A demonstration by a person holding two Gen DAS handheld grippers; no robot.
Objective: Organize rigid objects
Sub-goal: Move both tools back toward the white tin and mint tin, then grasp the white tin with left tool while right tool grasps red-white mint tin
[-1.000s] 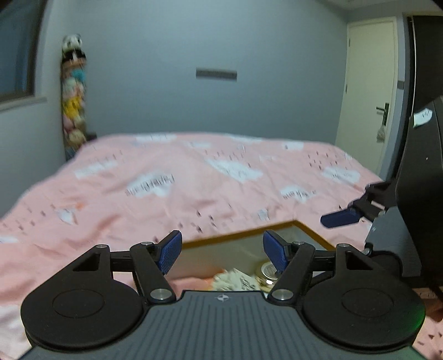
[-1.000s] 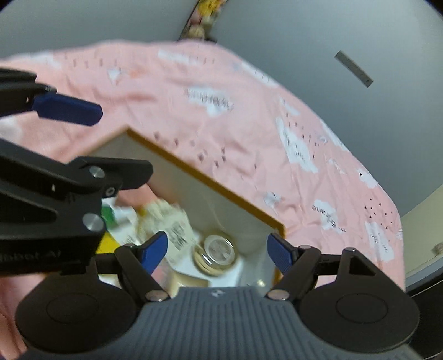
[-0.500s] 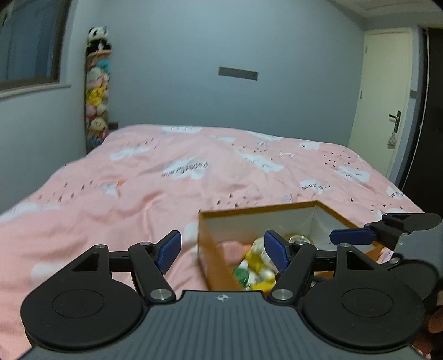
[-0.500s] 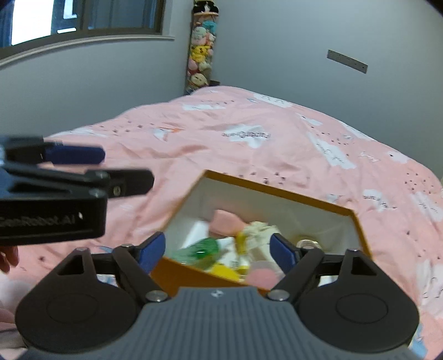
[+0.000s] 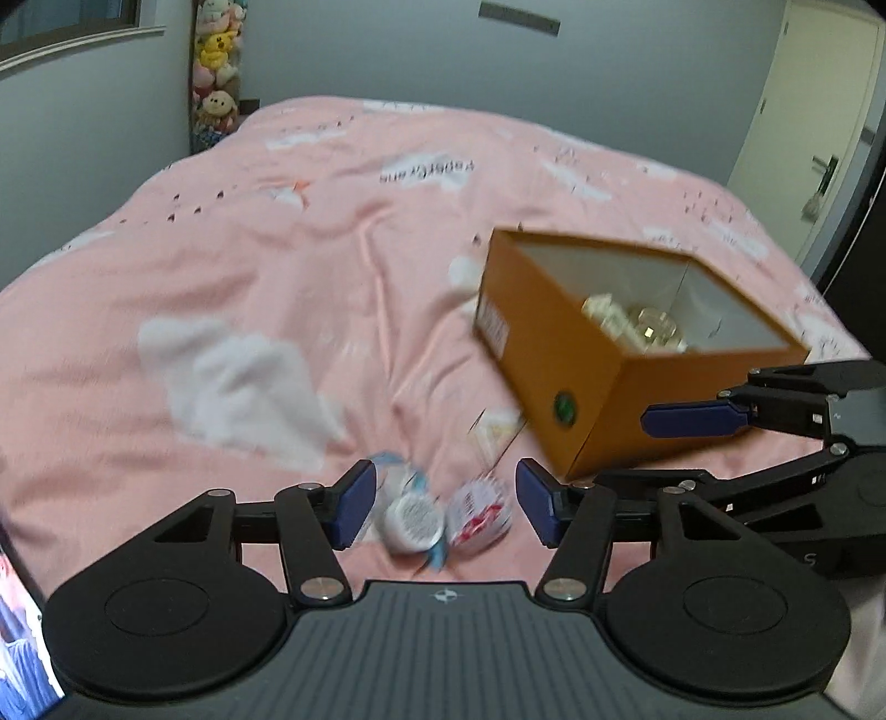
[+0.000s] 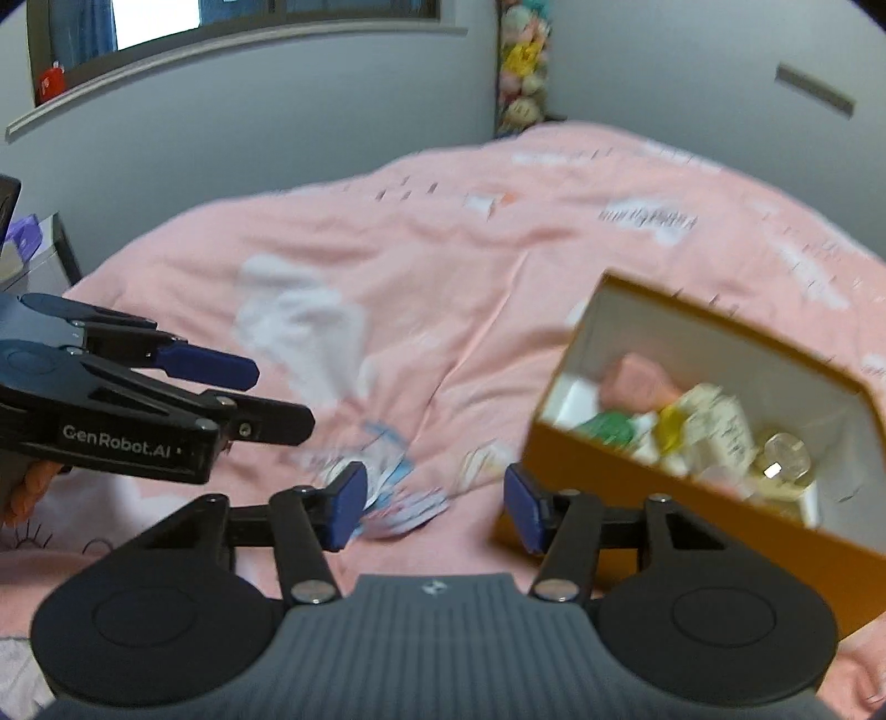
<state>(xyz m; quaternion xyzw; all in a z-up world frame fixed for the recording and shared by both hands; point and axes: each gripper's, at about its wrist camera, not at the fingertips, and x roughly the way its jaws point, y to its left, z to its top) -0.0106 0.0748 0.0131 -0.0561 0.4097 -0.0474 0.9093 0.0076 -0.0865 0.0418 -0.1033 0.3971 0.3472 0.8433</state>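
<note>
An open orange cardboard box [image 5: 559, 354] [image 6: 692, 504] sits on the pink bedspread and holds several small items, among them a glass jar [image 6: 783, 457] and a green object [image 6: 606, 432]. Two small round containers, one white and blue [image 5: 412, 512] and one white and red [image 5: 480, 512], lie on the bedspread between my left gripper's fingers; they show blurred in the right wrist view [image 6: 396, 493]. My left gripper [image 5: 443, 507] is open and empty above them. My right gripper [image 6: 434, 504] is open and empty, just left of the box.
The pink bedspread [image 5: 277, 249] with white cloud prints fills both views. A column of plush toys [image 5: 216, 72] hangs in the far corner. A door [image 5: 814, 99] is at the far right. A window [image 6: 221, 33] is on the left wall.
Both grippers have pulled back from over the box and swung left and down. The two small containers on the bedspread have come into view. Both grippers stay open.
</note>
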